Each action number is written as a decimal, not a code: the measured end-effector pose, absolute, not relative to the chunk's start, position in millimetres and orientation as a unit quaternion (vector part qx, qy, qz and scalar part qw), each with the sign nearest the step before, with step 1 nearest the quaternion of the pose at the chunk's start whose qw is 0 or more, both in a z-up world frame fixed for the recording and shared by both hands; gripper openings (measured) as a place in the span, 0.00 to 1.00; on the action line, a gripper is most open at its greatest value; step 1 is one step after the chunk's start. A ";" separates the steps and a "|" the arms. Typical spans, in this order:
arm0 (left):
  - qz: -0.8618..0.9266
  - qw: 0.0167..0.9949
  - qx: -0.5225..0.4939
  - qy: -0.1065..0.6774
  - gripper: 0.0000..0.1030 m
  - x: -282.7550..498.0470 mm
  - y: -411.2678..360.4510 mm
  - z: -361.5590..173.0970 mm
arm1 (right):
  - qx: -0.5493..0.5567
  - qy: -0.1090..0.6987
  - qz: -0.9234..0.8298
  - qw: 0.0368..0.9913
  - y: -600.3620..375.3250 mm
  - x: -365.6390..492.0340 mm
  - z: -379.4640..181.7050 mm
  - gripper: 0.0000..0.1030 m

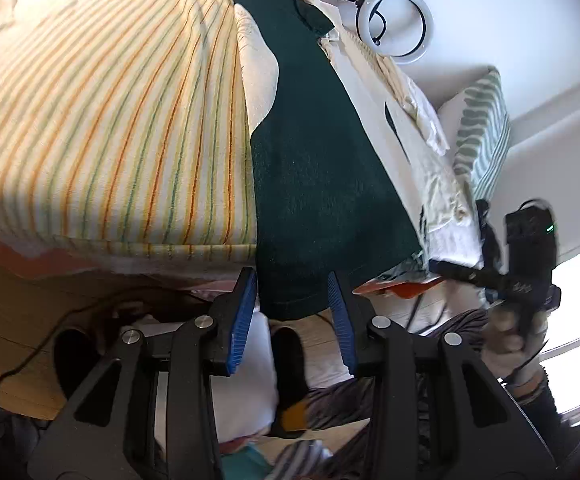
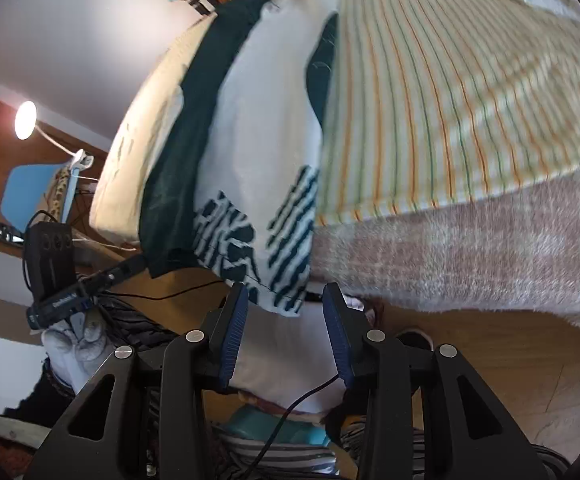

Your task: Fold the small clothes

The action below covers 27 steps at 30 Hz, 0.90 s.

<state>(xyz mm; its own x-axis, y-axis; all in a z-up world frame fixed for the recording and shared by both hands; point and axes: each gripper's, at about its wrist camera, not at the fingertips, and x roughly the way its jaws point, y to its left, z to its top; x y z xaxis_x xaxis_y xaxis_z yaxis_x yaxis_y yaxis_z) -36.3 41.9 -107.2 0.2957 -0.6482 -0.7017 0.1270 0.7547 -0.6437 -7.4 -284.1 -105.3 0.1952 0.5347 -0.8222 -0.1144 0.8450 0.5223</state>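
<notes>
1. The dark green garment (image 1: 313, 168) lies flat on the bed, on top of the striped bedsheet (image 1: 102, 128). Its near hem hangs slightly over the bed's edge.
2. In the right wrist view the same garment shows a white panel with a green zebra-like print (image 2: 258, 184), and that printed corner droops off the mattress toward the floor.
3. The left hand-held gripper (image 1: 291, 312) is partly open and holds nothing. The green hem sits just ahead of its blue pads (image 1: 244, 320), between them but not pinched.
4. The right hand-held gripper (image 2: 286, 328) is also partly open and empty, with the printed hem just beyond its tips.
5. The cloth looks soft, light and limp. It should drape and sag when lifted, and a single layer could slip from a shallow pinch.
6. The best hold is probably at the two near corners of the hem, one per gripper, biting deep enough to catch the fabric edge without grabbing the sheet beneath.
</notes>
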 end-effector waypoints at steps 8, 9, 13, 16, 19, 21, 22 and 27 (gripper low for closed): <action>-0.268 0.771 -0.228 0.531 0.03 -40.0 38.0 -100.2 | 0.245 0.625 0.253 0.696 -283.1 8.0 -141.1 0.10; -0.269 0.772 -0.228 0.529 0.01 -40.8 38.7 -97.6 | 0.253 0.626 0.264 0.689 -281.0 8.1 -142.5 0.04; -0.270 0.776 -0.236 0.519 0.00 -40.9 44.1 -83.0 | 0.254 0.597 0.289 0.704 -280.3 1.2 -125.4 0.02; -0.276 0.782 -0.239 0.505 0.00 -37.2 47.0 -66.0 | 0.264 0.570 0.297 0.720 -286.9 0.8 -107.9 0.02; -0.282 0.792 -0.236 0.487 0.00 -29.5 46.3 -49.4 | 0.283 0.546 0.302 0.729 -295.9 6.0 -95.6 0.01; -0.285 0.798 -0.234 0.477 0.00 -22.0 44.7 -40.7 | 0.289 0.533 0.301 0.736 -297.7 11.8 -89.4 0.01; -0.285 0.801 -0.233 0.473 0.00 -17.0 44.2 -37.8 | 0.291 0.526 0.300 0.740 -297.2 15.9 -86.7 0.01; -0.274 0.812 -0.234 0.460 0.00 13.4 41.9 -33.6 | 0.298 0.507 0.294 0.754 -295.8 42.0 -80.6 0.01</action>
<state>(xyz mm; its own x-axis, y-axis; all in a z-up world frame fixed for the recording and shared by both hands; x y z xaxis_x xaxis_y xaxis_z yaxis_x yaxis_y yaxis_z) 13.4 41.9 -33.6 0.4269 -0.6606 -0.6176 0.2306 0.7399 -0.6320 42.0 -295.8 -80.6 0.3137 0.7447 -0.5890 -0.1411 0.6500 0.7467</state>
